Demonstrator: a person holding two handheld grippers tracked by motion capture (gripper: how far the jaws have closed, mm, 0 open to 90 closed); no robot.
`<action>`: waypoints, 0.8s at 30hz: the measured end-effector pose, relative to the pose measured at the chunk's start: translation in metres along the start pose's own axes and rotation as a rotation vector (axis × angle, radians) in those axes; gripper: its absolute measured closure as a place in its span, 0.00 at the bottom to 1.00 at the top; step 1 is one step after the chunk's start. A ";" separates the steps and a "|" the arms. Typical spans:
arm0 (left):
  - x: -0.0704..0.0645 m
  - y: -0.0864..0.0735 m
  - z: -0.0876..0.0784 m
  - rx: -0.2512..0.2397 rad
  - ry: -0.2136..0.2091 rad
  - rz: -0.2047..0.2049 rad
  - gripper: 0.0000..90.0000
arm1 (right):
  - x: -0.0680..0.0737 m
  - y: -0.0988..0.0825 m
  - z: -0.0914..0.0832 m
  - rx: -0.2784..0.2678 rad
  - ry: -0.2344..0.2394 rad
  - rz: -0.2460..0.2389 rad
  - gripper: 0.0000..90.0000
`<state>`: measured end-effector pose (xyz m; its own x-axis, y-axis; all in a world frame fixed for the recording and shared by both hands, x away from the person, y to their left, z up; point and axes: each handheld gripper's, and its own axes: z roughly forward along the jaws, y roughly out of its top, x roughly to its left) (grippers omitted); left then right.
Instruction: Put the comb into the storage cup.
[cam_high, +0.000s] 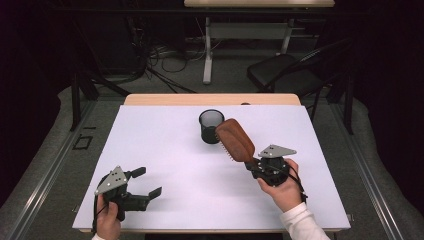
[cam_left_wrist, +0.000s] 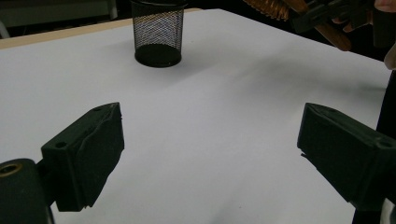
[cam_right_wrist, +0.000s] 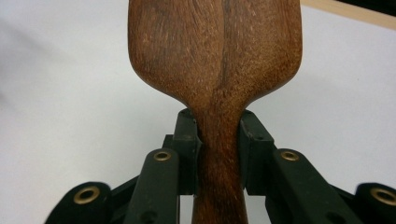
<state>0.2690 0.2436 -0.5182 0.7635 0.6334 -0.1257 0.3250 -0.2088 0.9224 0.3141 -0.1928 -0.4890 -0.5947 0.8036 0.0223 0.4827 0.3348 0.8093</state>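
Gripping the narrow neck of a wooden hairbrush (cam_high: 235, 140), the right claw (cam_high: 252, 165) is clenched on the handle, its two black jaws pressing the wood from either side just below where the head widens, as the right gripper view shows plainly (cam_right_wrist: 219, 70). In the high view the brush is lifted off the white surface (cam_high: 165, 165) and slants up and away from the hand, its smooth brown back facing upward and its bristles (cam_high: 227, 152) pointing down toward the sheet. The far end of the brush head sits just beside the rim of a black mesh cup (cam_high: 211, 126), which stands upright toward the far middle of the surface; whether the two touch cannot be told. The left claw (cam_high: 147, 182) rests low near the front left edge, well apart from the brush and the cup, with its jaws spread wide and nothing between them. The left gripper view looks across bare white sheet to the mesh cup (cam_left_wrist: 157, 32), with the brush's bristles (cam_left_wrist: 271, 7) and the right claw (cam_left_wrist: 327, 16) at the upper right. A white sleeve (cam_high: 302, 220) covers the person's right forearm.
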 end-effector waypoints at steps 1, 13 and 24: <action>0.000 0.000 0.000 -0.002 0.000 -0.003 0.08 | 0.001 0.001 0.000 -0.007 0.001 0.002 0.80; 0.001 -0.001 0.001 -0.004 -0.003 -0.020 0.07 | 0.008 0.015 0.002 -0.079 0.020 0.006 0.80; 0.002 -0.001 0.002 -0.003 -0.009 -0.039 0.07 | 0.013 0.034 0.008 -0.126 0.043 -0.009 0.80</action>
<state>0.2712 0.2435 -0.5202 0.7556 0.6340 -0.1646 0.3528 -0.1822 0.9178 0.3278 -0.1666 -0.4655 -0.6269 0.7782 0.0370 0.3936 0.2754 0.8770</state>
